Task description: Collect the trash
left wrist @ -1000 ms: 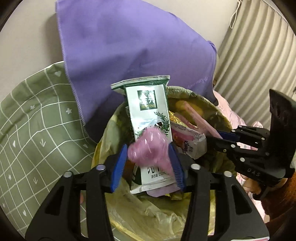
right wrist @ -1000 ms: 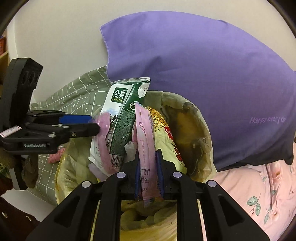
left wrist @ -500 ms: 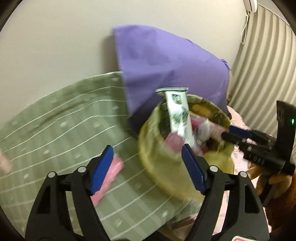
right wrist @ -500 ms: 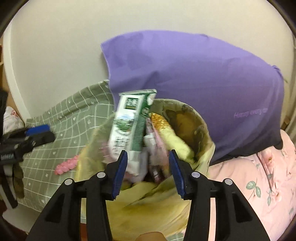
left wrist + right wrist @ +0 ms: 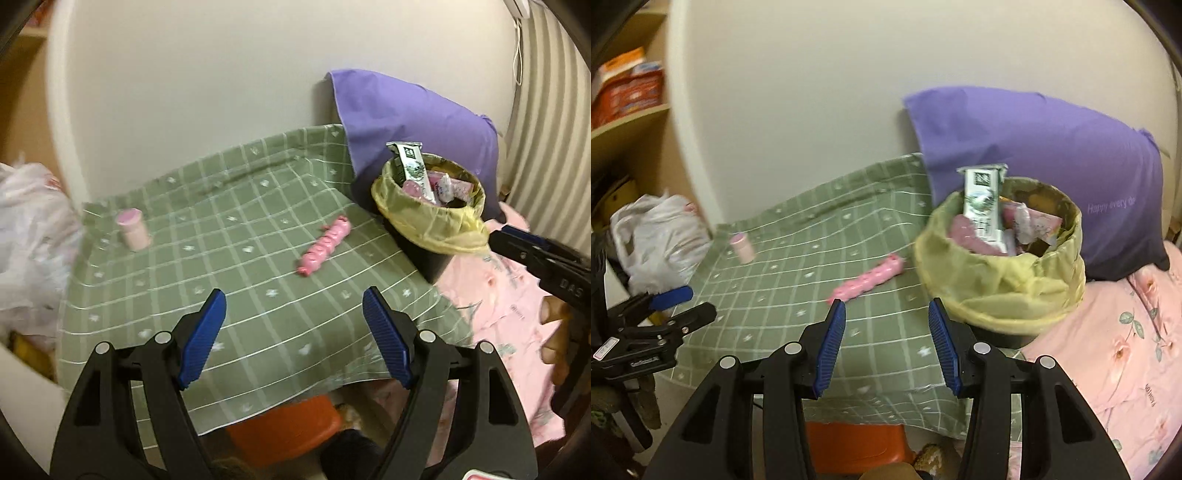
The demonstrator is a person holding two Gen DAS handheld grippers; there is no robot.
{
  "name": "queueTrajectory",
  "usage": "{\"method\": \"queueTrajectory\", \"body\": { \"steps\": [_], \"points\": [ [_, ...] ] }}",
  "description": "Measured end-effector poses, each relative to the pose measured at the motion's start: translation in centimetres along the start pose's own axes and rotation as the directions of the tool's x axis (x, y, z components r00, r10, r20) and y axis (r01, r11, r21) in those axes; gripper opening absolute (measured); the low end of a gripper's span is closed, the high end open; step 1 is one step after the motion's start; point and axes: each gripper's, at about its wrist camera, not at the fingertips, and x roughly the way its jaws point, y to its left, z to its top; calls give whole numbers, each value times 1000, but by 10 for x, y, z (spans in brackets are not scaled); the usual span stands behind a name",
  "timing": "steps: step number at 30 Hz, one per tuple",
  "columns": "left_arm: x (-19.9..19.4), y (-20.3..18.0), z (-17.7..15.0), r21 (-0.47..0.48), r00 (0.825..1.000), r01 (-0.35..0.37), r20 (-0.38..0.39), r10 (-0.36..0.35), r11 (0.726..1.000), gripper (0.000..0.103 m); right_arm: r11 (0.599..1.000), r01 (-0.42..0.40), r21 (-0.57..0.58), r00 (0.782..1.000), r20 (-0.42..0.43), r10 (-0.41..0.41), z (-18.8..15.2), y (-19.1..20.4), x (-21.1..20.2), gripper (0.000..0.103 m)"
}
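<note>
A trash bin point(image 5: 428, 218) point(image 5: 1001, 288) lined with a yellow bag stands at the right edge of the green checked cloth point(image 5: 240, 266) point(image 5: 798, 280). A green milk carton point(image 5: 412, 168) point(image 5: 982, 206) and pink wrappers stick out of it. On the cloth lie a long pink wrapper point(image 5: 325, 245) point(image 5: 866, 278) and an upright small pink bottle point(image 5: 132, 229) point(image 5: 742, 247). My left gripper point(image 5: 293, 332) point(image 5: 679, 302) hovers open and empty over the cloth's near edge. My right gripper point(image 5: 886, 339) point(image 5: 517, 240) is open too, empty, just left of the bin.
A purple pillow point(image 5: 410, 118) point(image 5: 1041, 162) leans on the wall behind the bin. A pink floral sheet point(image 5: 1115, 332) lies to the right, a white plastic bag point(image 5: 33, 236) point(image 5: 653, 243) to the left. An orange stool point(image 5: 284, 428) sits below the cloth's edge. Shelves point(image 5: 624, 122) stand far left.
Both grippers let go of the pink wrappers into the bin and opened. Both drew back and left from the bin, so the whole cloth now shows.
</note>
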Motion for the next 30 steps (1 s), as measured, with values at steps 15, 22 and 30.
{"method": "queueTrajectory", "body": {
  "steps": [15,22,30],
  "points": [
    [-56,17,-8,-70,990,-78,114,85,995,72,1000,0,1,999,50,0,-18,37,-31,44],
    [-54,13,-10,-59,992,-68,102,74,996,72,1000,0,-4,999,42,1,-18,39,-30,44],
    [-50,12,-10,-58,994,-61,92,66,996,72,1000,7,0,999,44,-7,-20,37,-30,44]
  ]
}}
